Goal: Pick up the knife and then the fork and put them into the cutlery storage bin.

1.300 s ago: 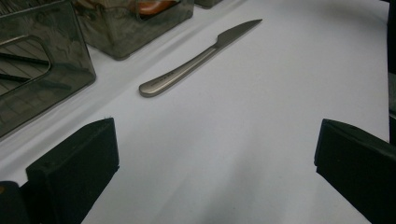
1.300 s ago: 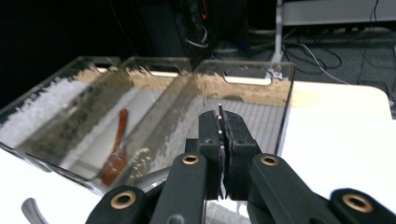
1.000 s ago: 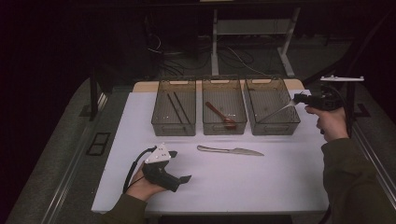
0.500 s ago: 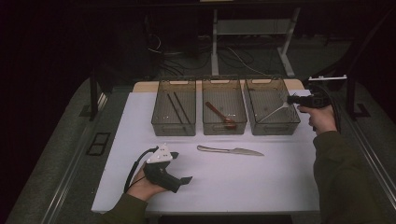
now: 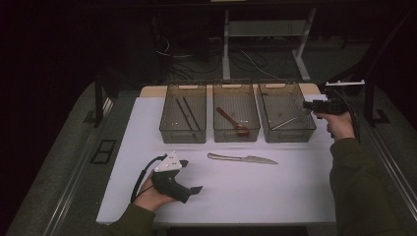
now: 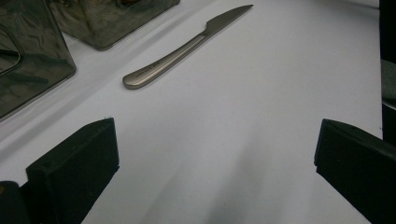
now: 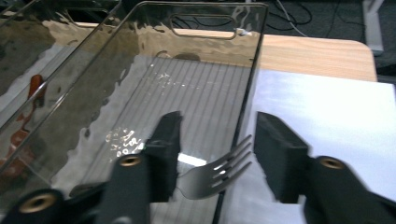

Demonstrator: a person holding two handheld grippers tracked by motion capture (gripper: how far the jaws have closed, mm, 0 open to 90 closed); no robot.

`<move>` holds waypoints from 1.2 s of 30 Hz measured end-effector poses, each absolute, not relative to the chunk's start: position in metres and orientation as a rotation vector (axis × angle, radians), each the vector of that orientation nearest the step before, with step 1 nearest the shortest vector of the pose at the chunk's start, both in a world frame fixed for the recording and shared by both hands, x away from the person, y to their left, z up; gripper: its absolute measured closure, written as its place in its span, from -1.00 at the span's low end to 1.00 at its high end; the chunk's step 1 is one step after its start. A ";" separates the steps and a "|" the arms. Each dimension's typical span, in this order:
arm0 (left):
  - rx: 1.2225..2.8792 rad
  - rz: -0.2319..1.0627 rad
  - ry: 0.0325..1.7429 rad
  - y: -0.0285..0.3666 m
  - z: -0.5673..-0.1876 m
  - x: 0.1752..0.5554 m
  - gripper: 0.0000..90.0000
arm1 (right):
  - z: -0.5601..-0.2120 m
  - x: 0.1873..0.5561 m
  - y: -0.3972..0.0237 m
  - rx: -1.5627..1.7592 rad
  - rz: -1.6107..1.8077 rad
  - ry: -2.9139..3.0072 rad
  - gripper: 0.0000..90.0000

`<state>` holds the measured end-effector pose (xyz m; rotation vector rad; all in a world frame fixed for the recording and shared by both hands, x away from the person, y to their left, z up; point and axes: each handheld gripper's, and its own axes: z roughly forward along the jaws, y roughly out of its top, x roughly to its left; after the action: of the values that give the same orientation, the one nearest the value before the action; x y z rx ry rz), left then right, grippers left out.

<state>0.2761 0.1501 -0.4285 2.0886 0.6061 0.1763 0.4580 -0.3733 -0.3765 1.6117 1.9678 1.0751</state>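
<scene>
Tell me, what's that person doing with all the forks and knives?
A person is sorting cutlery into three clear bins. The right gripper has just been opening its jaws at the right bin, and a fork sits between them, leaning on the bin's edge with nothing pressing on it. The left gripper rests open on the white table. A knife waits in front of the bins.

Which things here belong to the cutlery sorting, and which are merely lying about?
Job in hand:
fork
right tongs, just opening
right bin
knife
spoon
chopsticks

Lying about:
cables on the floor
wooden board
</scene>
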 end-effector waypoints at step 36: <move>2.083 0.173 0.606 0.152 -0.427 0.276 -1.00 | -0.372 0.446 -0.378 1.648 1.077 1.905 0.93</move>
<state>0.2765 0.1515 -0.4274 2.0831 0.6063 0.1728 0.4463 -0.3784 -0.3719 1.6480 1.9045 1.0774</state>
